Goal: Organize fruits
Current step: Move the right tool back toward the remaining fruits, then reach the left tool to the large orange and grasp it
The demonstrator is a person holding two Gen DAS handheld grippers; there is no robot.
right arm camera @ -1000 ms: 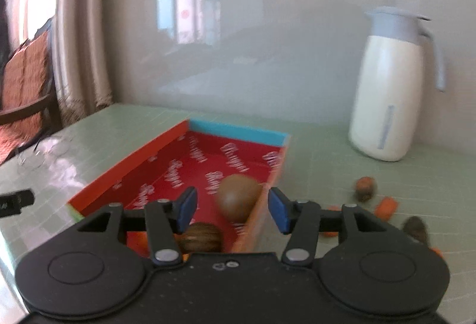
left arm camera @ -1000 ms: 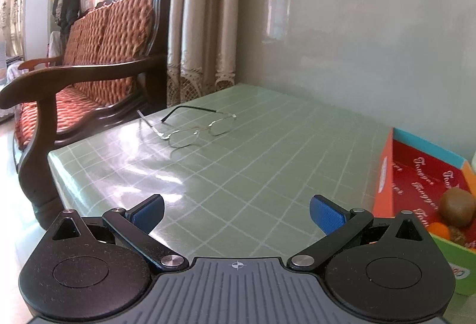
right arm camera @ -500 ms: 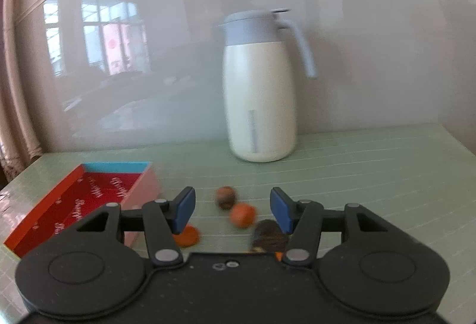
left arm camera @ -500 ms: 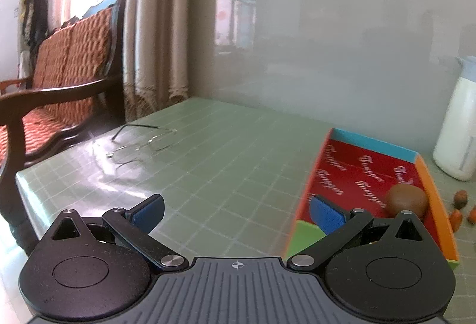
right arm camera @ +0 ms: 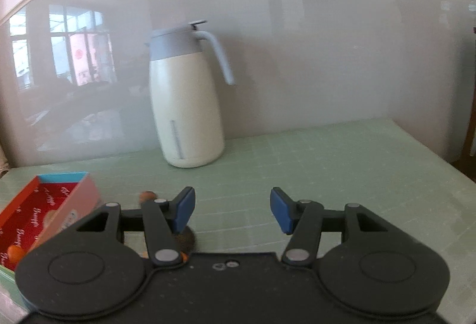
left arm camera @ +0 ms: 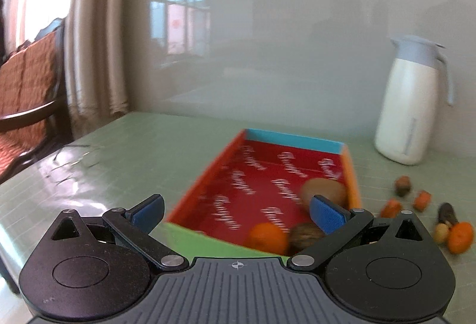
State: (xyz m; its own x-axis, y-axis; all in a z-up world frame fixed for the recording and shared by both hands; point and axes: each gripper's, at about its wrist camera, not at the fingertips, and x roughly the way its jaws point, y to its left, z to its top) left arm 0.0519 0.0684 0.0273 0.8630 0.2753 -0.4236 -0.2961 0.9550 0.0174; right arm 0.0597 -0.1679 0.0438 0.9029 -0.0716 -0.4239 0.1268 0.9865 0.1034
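Bare green table point(right arm camera: 342, 175) lay open to the right of the jug point(right arm camera: 186, 104) — easy passage there. Loose fruit pieces point(left arm camera: 422, 205) cluttered the strip between box point(left arm camera: 205, 187) and jug — and the wall closed off the far side.

the box point(right arm camera: 17, 223) is cut off at the right wrist view's left edge; the loose fruits point(left arm camera: 422, 200) are motion-blurred.

White script repeats across the red floor of the box point(left arm camera: 258, 175) (blurred, too smeared to spell out), and nothing else here carries any readable text.
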